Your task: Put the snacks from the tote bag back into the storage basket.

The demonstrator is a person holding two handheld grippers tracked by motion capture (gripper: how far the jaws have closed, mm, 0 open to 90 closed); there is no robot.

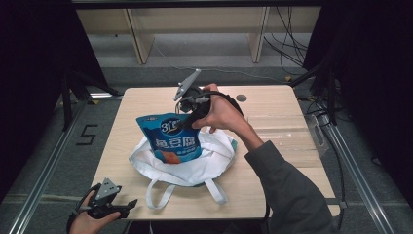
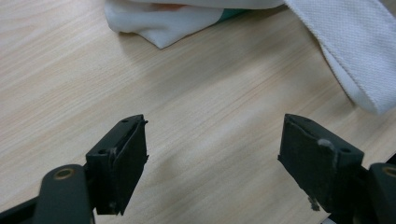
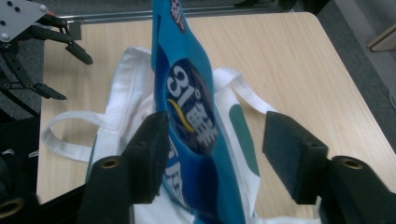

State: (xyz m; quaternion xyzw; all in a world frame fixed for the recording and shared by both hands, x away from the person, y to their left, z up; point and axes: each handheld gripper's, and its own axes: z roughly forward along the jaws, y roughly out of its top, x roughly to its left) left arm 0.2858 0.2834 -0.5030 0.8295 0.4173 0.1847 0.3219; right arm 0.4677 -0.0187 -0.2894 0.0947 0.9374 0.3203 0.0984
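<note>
The blue snack pouch (image 1: 169, 137) stands partly inside the white tote bag (image 1: 195, 163) at the middle of the worktop (image 1: 272, 122). The right gripper (image 3: 212, 154) straddles the pouch's top; one pad touches its face, the other stands clear, so the jaws are not yet clamped. The left gripper (image 2: 212, 163) rests with jaws wide apart and nothing between them at the near edge, beside a bag strap (image 2: 345, 60). The step looks like taking hold of the pouch; next the right jaws must close on it firmly.

Blue pouch (image 1: 169, 138) upright on white tote bag (image 1: 187, 163) (handles toward viewer), wooden table (image 1: 272, 122)
</note>
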